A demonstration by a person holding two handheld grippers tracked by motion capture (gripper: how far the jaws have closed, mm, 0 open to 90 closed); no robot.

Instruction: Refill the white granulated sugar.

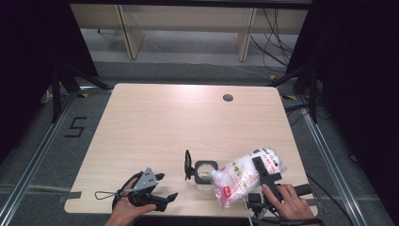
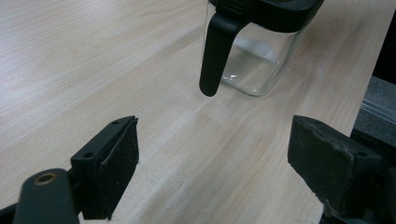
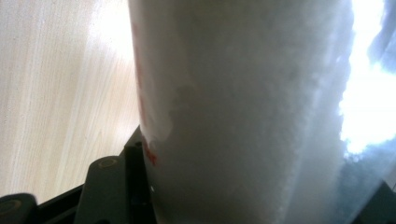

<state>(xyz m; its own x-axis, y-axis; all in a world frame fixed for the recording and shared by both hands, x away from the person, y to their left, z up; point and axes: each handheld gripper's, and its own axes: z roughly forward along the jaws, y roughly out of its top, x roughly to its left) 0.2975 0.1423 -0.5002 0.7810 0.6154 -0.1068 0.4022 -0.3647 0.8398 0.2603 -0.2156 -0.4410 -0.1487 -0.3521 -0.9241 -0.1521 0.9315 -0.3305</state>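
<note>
A: Where is the bag [image 1: 244,176]?
B: Tilted over the open glass jar [image 1: 205,173] near the table's [image 1: 155,122] front edge, clamped mid-body by the right gripper [image 1: 261,172].
A: Handling?
B: Likely soft, shifting white grains in slick film. Hold the middle firmly.
A: Left gripper [image 1: 160,188]?
B: Jaws apart, empty, resting left of the jar.

One sign reads plainly — a black digit "5" [image 1: 75,126] marked on the grey floor [image 1: 37,141] left of the light wooden table [image 1: 188,122]. The clear plastic bag of white grains [image 1: 247,174] carries a small red label [image 1: 227,191] and red print near its far end, and red marks show in the right gripper view — all too small or blurred to read.
</note>
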